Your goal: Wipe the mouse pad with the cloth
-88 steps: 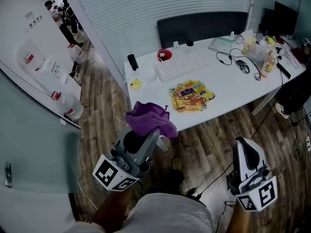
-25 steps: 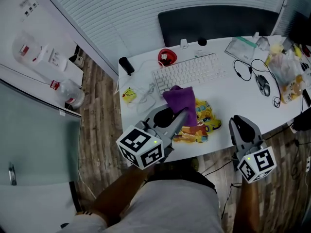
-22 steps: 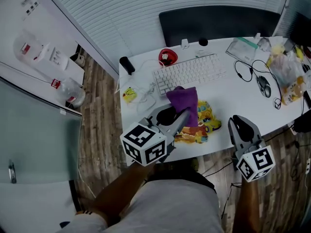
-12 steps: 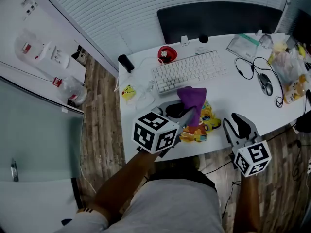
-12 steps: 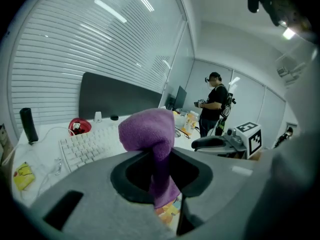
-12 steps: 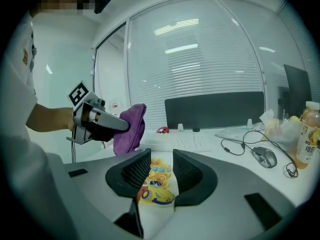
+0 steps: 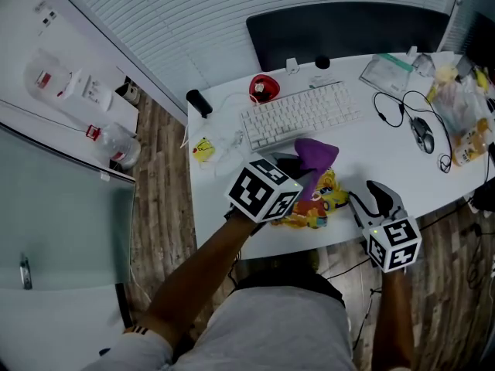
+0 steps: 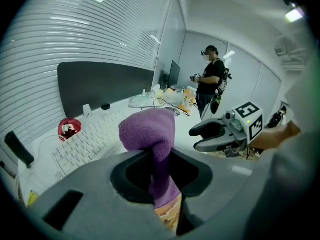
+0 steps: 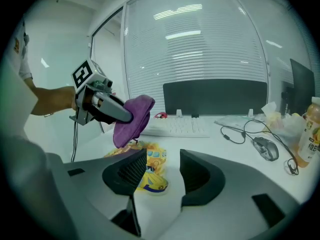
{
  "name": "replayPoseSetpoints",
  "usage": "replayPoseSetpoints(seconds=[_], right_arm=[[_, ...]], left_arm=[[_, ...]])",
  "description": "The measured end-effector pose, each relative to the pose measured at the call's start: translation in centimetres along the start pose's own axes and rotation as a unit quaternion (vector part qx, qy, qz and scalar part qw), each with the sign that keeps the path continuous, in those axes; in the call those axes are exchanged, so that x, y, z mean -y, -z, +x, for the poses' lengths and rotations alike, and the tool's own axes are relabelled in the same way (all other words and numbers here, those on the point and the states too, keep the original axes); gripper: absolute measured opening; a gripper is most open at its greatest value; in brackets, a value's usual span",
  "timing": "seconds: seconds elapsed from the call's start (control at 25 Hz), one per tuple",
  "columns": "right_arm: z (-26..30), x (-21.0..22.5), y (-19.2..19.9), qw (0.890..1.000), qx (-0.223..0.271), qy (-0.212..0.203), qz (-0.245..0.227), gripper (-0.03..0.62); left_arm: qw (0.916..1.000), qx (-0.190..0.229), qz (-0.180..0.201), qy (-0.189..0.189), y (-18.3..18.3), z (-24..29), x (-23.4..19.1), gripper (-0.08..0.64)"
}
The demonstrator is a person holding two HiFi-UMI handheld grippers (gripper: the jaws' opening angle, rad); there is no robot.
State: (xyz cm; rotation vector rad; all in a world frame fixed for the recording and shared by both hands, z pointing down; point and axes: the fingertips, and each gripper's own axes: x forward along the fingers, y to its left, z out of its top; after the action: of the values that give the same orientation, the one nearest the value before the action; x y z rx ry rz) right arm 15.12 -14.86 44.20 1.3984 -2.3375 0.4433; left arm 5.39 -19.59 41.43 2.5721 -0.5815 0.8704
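Note:
A purple cloth point(image 7: 315, 154) is pinched in my left gripper point(image 7: 308, 175), which is shut on it and holds it just over the yellow printed mouse pad point(image 7: 323, 204) on the white desk point(image 7: 232, 222). In the left gripper view the cloth point(image 8: 149, 134) bulges out past the jaws. My right gripper point(image 7: 370, 199) hovers at the pad's right edge, its jaws having just been opening, with nothing between them. The right gripper view looks past the open gripper point(image 9: 162, 171) at the pad point(image 9: 148, 171) and the cloth point(image 9: 131, 120) hanging over it.
A white keyboard point(image 7: 300, 115) lies behind the pad, with a red object point(image 7: 261, 89) and a black cylinder point(image 7: 199, 103) further back. A mouse point(image 7: 425, 135) with cables, a bottle point(image 7: 472, 141) and bags sit at the right. A person point(image 8: 210, 82) stands in the background.
The left gripper carried the cloth from over the floor to over the desk, then down and right onto the pad area. The right gripper came closer to the pad and its jaws opened.

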Motion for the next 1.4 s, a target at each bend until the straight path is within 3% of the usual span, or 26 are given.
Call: replayPoseSetpoints(seconds=[0.28, 0.68, 0.96, 1.12, 1.4], right_arm=[[1.5, 0.4, 1.7, 0.999, -0.041, 0.002, -0.02, 0.178], [3.5, 1.0, 3.8, 0.994, -0.099, -0.003, -0.042, 0.189], [4.1, 1.2, 4.6, 0.992, -0.116, -0.009, -0.043, 0.189], [4.4, 1.2, 4.9, 0.992, -0.12, -0.013, -0.042, 0.189], [4.7, 1.7, 5.7, 0.991, -0.13, -0.011, -0.04, 0.189]], left_arm=[[0.9947, -0.085, 0.057, 0.0, 1.7, 2.1, -0.7, 0.083], [0.9731, -0.187, 0.134, -0.001, 3.2, 5.5, -2.0, 0.081], [0.9568, -0.25, 0.145, 0.027, 4.7, 7.4, -2.0, 0.081], [0.9418, -0.302, 0.143, 0.038, 6.2, 7.9, -2.2, 0.083], [0.9243, -0.342, 0.16, 0.056, 6.5, 9.1, -2.3, 0.083]])
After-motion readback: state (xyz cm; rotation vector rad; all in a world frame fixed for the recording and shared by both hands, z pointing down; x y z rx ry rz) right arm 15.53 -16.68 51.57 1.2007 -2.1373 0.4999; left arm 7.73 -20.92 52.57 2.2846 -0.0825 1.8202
